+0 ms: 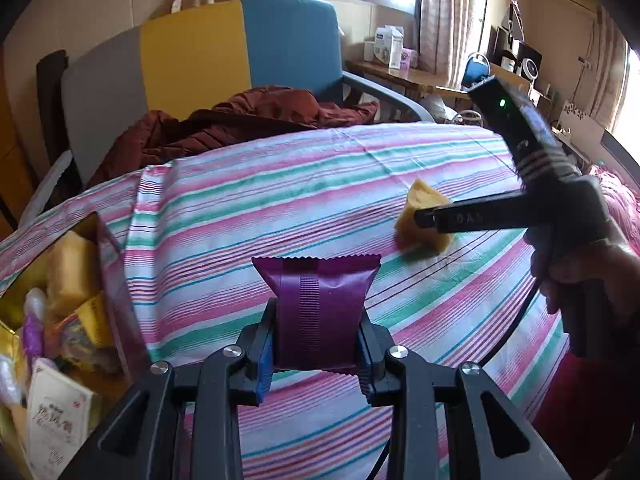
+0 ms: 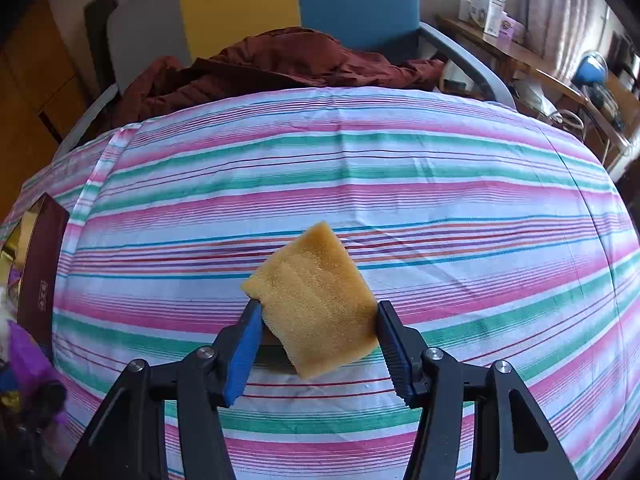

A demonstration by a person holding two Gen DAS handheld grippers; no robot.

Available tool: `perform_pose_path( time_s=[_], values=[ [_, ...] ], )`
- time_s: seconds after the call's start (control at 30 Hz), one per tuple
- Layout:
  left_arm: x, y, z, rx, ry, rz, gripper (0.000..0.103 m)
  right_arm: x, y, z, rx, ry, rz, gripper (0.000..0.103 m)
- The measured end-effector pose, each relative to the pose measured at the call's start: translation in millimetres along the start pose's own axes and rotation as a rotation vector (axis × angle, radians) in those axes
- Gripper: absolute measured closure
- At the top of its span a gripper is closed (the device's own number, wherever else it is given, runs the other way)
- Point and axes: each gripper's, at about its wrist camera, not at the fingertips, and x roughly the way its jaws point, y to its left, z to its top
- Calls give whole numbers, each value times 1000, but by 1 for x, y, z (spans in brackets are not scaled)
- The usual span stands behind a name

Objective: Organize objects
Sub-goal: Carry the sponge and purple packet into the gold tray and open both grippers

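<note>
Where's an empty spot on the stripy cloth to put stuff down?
The striped cloth is bare between the yellow sponge and the reddish-brown jacket, and out to its right edge. The left edge is crowded: the snack box there is stuffed.

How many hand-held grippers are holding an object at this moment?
2. The left hand-held gripper is shut on the purple packet. The right hand-held gripper clamps the yellow sponge above the striped cloth.

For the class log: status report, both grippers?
Left gripper shut on purple packet. Right gripper shut on yellow sponge. Box at left, nothing blocking.
</note>
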Motion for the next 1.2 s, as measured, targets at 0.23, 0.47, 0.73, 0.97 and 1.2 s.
perform_pose_path(
  time_s=[0.23, 0.47, 0.73, 0.97, 1.2],
  values=[
    [-35, 19, -7, -41, -44, 45, 70, -6, 22, -6, -74, -22, 23, 46],
    [-55, 32, -13, -72, -70, 63, 70, -4, 26, -9, -98, -12, 13, 46],
    [-66, 42, -23, -99, -71, 72, 70, -7, 36, -13, -131, -9, 41, 46],
    [-79, 63, -38, -152, -69, 88, 70, -7, 67, -25, -212, 27, 96, 46],
    [-101, 106, -57, -232, -94, 130, 70, -11, 93, -33, -226, 67, 84, 52]
  ],
)
